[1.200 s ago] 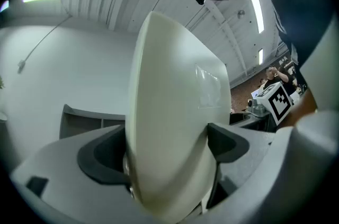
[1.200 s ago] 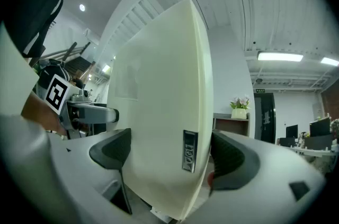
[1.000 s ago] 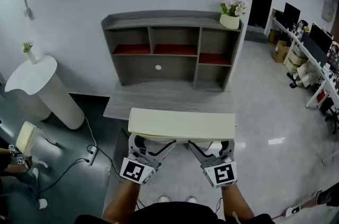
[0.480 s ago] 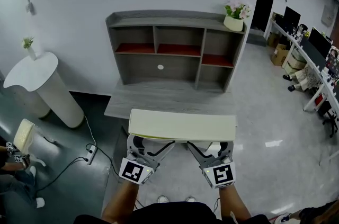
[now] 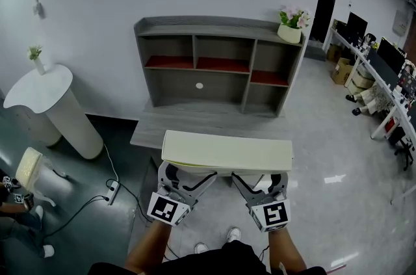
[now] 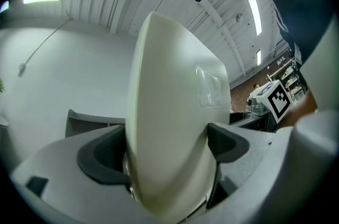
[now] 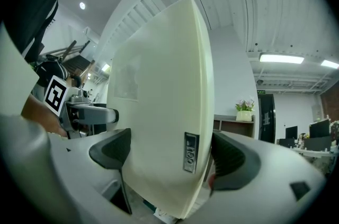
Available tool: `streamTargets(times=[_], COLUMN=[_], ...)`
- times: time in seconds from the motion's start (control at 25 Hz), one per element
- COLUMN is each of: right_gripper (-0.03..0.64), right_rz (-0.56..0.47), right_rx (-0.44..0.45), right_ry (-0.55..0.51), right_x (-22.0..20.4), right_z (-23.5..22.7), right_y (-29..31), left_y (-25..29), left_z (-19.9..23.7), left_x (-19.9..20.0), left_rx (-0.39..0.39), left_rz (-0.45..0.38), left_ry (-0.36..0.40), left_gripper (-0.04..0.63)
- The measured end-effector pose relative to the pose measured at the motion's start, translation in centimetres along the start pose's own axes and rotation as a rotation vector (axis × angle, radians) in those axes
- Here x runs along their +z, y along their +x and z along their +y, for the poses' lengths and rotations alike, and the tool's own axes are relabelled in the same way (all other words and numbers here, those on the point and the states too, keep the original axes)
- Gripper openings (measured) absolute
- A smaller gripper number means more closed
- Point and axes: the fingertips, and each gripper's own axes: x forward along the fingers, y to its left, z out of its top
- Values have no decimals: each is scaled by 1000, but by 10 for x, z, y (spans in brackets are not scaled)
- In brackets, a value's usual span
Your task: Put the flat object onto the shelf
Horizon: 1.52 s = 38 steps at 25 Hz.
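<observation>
— The left claw [image 5: 185, 179], what is it doing?
— It is clamped on the near long edge of the flat object [image 5: 227, 151], towards that edge's left end. In the left gripper view both dark pads press against the cream panel, one on each face, with no gap showing.
— And the right claw [image 5: 259, 181]?
— The same, towards the right end of that edge. In the right gripper view its jaws are closed onto the panel, and a small grey label [image 7: 190, 152] sits on the panel's edge just between them.
— So where is the panel now?
— Held up in the air between the two claws, roughly level, long side running left to right, in front of the person and above the floor [image 5: 325, 157]. In the head view its far edge overlaps the front edge of the grey desk [image 5: 208, 119]. It touches nothing but the claws.
— What lies beyond it?
— The shelf [image 5: 218, 62] stands at the back of the desk against the white wall, with red-lined upper compartments. A flower pot [image 5: 290, 33] sits on its top at the right end.
— Anything off to the sides?
— A white pedestal [image 5: 39, 91] stands at the left, and a power strip [image 5: 112, 188] lies on the floor near it.
</observation>
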Motion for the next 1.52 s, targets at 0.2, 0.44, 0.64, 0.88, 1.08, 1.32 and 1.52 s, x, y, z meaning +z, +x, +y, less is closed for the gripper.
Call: streamTargets(times=[0.2,0.44,0.64,0.88,1.08,1.32,1.52], right_gripper=[465,465,463,463,464,463,463], right_rz=[-45,-51,-62,-77,-86,-99,-117], right_rx=[7,15,25,43,57,87,101], right_ry=[0,16,20,15,23,38,40], right_x=[-4,-12,-19,-28,-35,-46,-48], right_z=[-12,-39,-72,-109,-139,-166,-184], right_y=[24,55,79,105,122,135,145], left_y=[17,52,91,133,167,193,212], left_z=[15,32,42,50,54,52,54], left_x=[-7,-18,-26,-36,-43,-52,-53], left_rx=[16,33,33,48,64,91,102], left_rz=[3,13,18,14,18,29,26], left_ry=[5,14,8,8,11,24,40], left_gripper=[474,474,474,474,474,474,474])
